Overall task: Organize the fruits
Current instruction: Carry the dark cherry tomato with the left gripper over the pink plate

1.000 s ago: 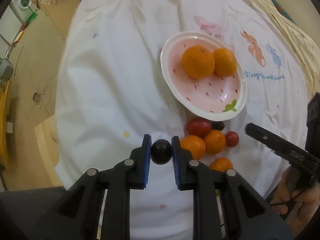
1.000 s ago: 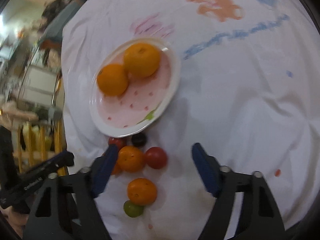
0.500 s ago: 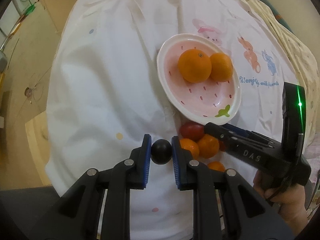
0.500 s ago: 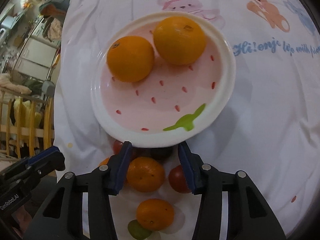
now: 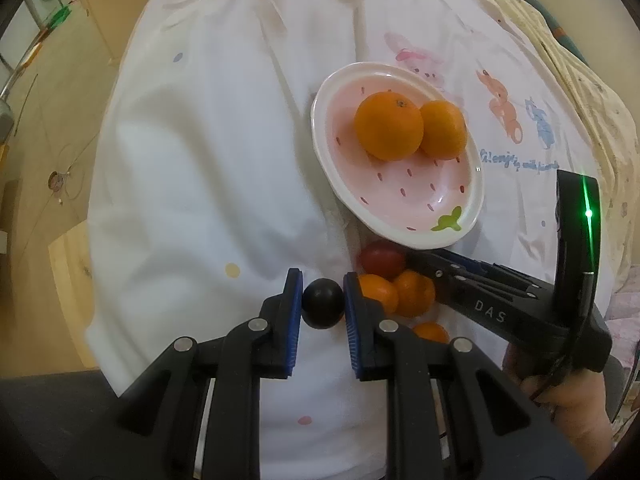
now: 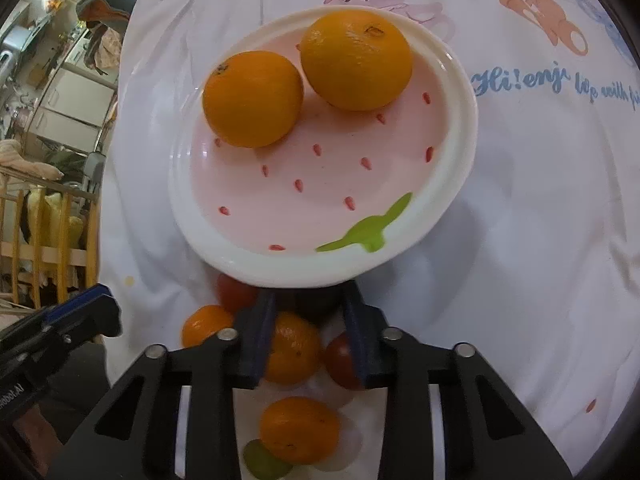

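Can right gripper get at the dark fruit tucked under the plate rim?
Probably yes. The right gripper is open, its fingers either side of the dark fruit. The plate rim overhangs it and a mandarin sits just behind, so room is tight.

Bright, even indoor light, soft shadows. Small glare spots on the glossy pink strawberry-print plate (image 5: 472, 184). Strong fisheye bending and dark vignette at corners. White printed cloth (image 6: 540, 208) slightly overexposed. Background room soft, mildly blurred in both views.
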`<move>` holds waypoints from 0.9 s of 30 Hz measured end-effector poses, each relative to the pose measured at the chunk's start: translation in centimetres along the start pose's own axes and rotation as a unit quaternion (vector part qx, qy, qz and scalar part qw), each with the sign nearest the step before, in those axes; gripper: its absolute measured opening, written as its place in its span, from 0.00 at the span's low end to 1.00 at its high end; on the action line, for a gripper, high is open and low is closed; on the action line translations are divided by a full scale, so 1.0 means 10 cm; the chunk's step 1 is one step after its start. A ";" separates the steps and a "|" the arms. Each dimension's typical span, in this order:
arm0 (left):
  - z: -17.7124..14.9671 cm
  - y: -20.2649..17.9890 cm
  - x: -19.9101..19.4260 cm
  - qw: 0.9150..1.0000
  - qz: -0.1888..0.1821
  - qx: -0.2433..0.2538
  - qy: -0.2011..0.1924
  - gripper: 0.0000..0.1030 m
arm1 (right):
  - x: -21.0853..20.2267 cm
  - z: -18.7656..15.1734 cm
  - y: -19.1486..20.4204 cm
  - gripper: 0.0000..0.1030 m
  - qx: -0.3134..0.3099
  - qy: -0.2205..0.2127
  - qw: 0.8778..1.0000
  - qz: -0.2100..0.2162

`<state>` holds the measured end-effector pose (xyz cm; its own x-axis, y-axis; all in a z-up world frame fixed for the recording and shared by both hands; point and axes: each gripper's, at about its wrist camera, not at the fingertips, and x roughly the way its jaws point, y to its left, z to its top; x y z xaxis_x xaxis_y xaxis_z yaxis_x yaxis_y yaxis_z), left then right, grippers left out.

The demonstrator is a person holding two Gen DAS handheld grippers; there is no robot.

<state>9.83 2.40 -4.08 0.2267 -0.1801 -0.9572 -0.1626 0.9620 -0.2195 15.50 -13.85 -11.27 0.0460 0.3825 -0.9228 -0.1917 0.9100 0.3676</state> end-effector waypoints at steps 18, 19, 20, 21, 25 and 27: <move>0.03 0.11 -0.12 0.999 0.009 -0.015 -0.045 0.16 | -0.76 -0.27 -0.41 0.23 0.036 -0.056 0.994 0.089; 0.04 0.12 -0.15 0.999 0.008 -0.016 -0.051 0.16 | -0.85 -0.26 -0.39 0.23 0.035 -0.066 0.993 0.094; 0.05 0.12 -0.18 0.998 0.008 -0.016 -0.056 0.16 | -0.95 -0.25 -0.38 0.23 0.034 -0.079 0.991 0.098; 0.06 0.12 -0.22 0.998 0.007 -0.016 -0.061 0.16 | -1.01 -0.24 -0.33 0.23 0.033 -0.088 0.990 0.101; 0.17 0.07 -0.40 0.996 0.003 -0.008 -0.087 0.16 | -1.34 -0.12 -0.34 0.23 0.029 -0.128 0.985 0.113; 0.25 0.03 -0.47 0.995 0.006 0.000 -0.097 0.16 | -1.37 -0.06 -0.26 0.23 0.023 -0.140 0.984 0.110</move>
<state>11.09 4.00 0.81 0.4062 -0.1259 -0.9051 -0.1663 0.9637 -0.2087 14.82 -21.59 0.35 0.2778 0.5942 -0.7548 -0.1828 0.8041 0.5658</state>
